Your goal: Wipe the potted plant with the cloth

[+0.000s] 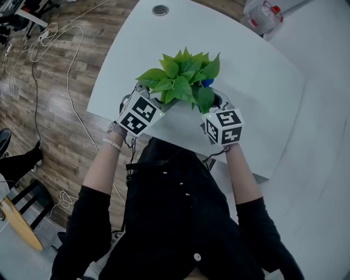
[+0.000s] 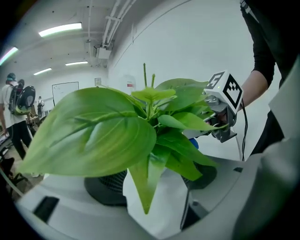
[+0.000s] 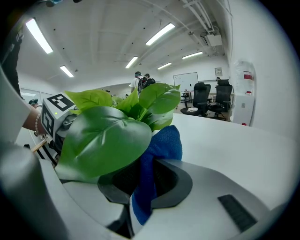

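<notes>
A leafy green potted plant (image 1: 183, 79) stands on the white table (image 1: 262, 82); its pot is hidden under the leaves. My left gripper (image 1: 149, 97) is at the plant's left side, and in the left gripper view (image 2: 154, 183) its jaws stand open with a hanging leaf tip (image 2: 145, 187) between them, untouched by the pads. My right gripper (image 1: 216, 99) is at the plant's right side, shut on a blue cloth (image 3: 152, 159) that sits under a big leaf (image 3: 105, 140). A bit of the cloth (image 1: 208, 83) peeks out among the leaves.
The table's near edge runs just under both grippers. A round grommet (image 1: 160, 10) sits at the far edge. Cables (image 1: 49, 49) lie on the wood floor to the left. A plastic bag with a bottle (image 1: 262, 15) is at the far right. Office chairs (image 3: 211, 96) stand beyond.
</notes>
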{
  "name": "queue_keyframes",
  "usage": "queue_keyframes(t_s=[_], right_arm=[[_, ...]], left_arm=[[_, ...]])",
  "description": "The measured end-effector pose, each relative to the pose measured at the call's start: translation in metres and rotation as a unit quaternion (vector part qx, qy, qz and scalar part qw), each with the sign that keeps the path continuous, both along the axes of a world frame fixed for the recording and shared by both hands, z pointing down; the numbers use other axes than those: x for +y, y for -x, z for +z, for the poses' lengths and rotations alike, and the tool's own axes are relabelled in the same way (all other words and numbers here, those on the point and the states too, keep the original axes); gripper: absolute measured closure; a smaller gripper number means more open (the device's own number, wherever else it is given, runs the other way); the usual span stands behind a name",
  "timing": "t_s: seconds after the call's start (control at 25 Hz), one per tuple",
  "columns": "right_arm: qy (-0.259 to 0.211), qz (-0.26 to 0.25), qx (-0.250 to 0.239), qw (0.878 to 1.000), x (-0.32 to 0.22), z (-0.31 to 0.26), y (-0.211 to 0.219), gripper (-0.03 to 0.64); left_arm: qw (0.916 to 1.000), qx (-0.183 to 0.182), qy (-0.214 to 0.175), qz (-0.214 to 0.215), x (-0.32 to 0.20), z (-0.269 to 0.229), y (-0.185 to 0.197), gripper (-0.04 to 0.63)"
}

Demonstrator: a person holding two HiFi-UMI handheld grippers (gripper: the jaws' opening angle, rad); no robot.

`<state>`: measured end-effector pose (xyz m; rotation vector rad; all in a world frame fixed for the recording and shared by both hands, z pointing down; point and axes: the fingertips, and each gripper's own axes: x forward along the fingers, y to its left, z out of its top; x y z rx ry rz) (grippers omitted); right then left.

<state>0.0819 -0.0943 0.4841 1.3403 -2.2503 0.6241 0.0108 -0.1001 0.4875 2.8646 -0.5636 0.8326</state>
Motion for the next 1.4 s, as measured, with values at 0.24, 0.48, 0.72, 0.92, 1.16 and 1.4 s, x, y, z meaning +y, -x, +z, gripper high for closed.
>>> queue_keyframes(t_s=[0.24, 0.48, 0.72, 0.92, 1.16, 1.4], right_arm=[[0.011, -0.005, -0.009, 1.0, 0.008, 0.0, 0.001, 0.534], [0.026, -0.035, -0.027, 0.999, 0.029, -0.004, 0.017, 0.534], [0.038, -0.047, -0.025, 0.998, 0.049, -0.001, 0.015, 0.534], [0.033, -0.002, -0.004, 0.999, 0.057, -0.005, -0.006, 0.534], [0.007, 0.045, 0.027, 0.999, 0.06, -0.02, -0.036, 0.534], [-0.031, 0.079, 0.04, 0.996, 0.055, -0.05, -0.054, 0.534]], left_arm=[[0.9995, -0.004, 0.011, -0.029, 0.002, 0.003, -0.001, 0.253], [0.9986, 0.001, 0.014, -0.05, 0.005, 0.0, -0.002, 0.253], [0.9978, -0.005, 0.025, -0.061, 0.013, 0.002, 0.005, 0.253], [0.9974, -0.009, 0.023, -0.067, 0.022, -0.003, 0.02, 0.253], [0.9953, -0.013, -0.004, -0.095, 0.021, -0.026, 0.043, 0.451], [0.9892, -0.002, -0.013, -0.146, 0.017, -0.054, 0.067, 0.567]])
